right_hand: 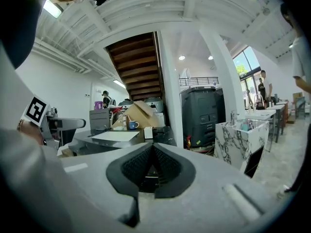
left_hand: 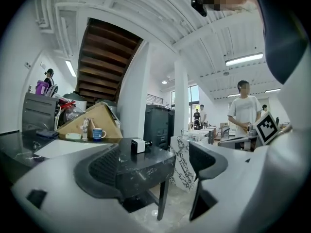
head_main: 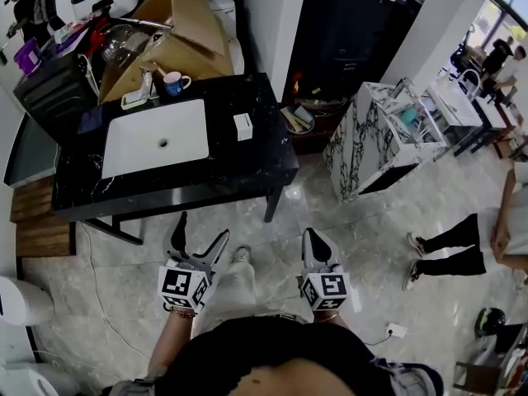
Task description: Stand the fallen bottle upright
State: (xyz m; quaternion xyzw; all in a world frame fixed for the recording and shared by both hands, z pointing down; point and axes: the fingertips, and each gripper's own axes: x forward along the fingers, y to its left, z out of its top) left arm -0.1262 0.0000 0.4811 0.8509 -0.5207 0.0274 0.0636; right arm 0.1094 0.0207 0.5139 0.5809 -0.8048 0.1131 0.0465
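Note:
The fallen bottle (head_main: 242,126) is small and white with a black cap. It lies on its side on the black marble table (head_main: 247,167), just right of the white sink basin (head_main: 154,139). It also shows in the left gripper view as the bottle (left_hand: 137,145) and in the right gripper view as the bottle (right_hand: 148,132). My left gripper (head_main: 204,226) is held low over the floor in front of the table, its jaws apart and empty (left_hand: 160,165). Beside it my right gripper (head_main: 311,236) has its jaws pressed together with nothing between them (right_hand: 153,152). Both are well short of the bottle.
A blue mug (head_main: 176,82) and a cardboard box (head_main: 169,40) stand at the table's back. A white marble cabinet (head_main: 363,143) and a dark bin (head_main: 346,31) are to the right. A person's legs (head_main: 450,250) are on the floor at right; a wooden pallet (head_main: 37,221) lies left.

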